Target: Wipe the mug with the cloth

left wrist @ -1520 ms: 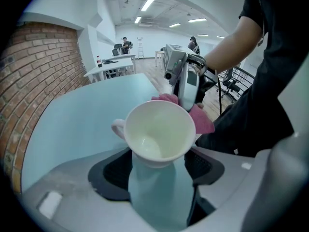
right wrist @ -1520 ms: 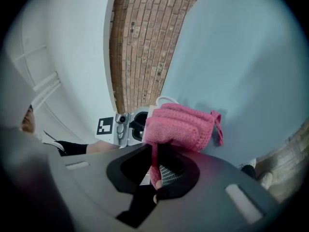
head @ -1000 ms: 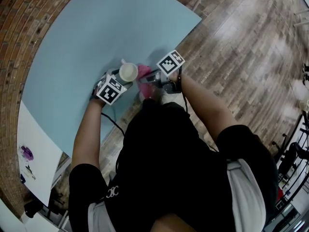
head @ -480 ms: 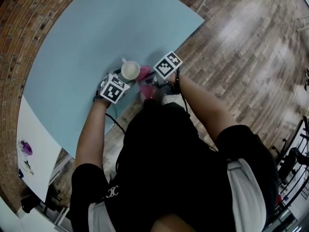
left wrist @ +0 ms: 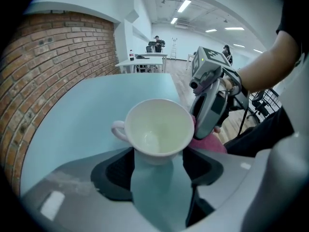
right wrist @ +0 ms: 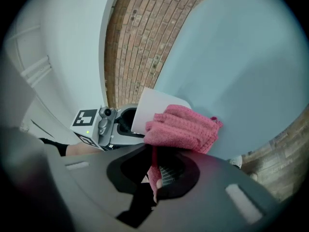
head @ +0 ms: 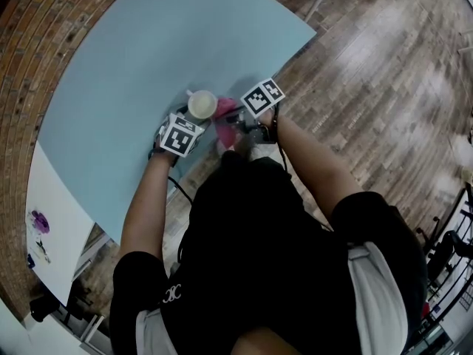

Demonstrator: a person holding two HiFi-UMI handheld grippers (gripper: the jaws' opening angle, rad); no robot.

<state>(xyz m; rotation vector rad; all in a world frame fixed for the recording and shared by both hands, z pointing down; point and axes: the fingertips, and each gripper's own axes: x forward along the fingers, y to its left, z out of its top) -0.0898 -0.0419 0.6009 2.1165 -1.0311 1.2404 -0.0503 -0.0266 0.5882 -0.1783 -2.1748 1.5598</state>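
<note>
A white mug [head: 201,104] is gripped near its base by my left gripper [head: 194,117], whose jaws have just closed a little further on it. Seen along the left gripper [left wrist: 157,163], the mug [left wrist: 159,132] opens toward the camera with its handle to the left. My right gripper [head: 235,120] is shut on a pink cloth [head: 223,128]. In the right gripper view the cloth [right wrist: 181,127] bunches beyond the right gripper [right wrist: 157,166] and presses against the mug's white side [right wrist: 147,108]. The cloth [left wrist: 207,143] also shows at the mug's right.
Both grippers work over the near edge of a light blue table [head: 133,50]. A white board [head: 59,228] lies at the lower left. Brick flooring [head: 29,72] borders the table on the left and wooden floor [head: 369,87] on the right.
The left gripper has rolled with the mug in it, its marker cube now facing more squarely up. The right gripper and the cloth stay against the mug.
</note>
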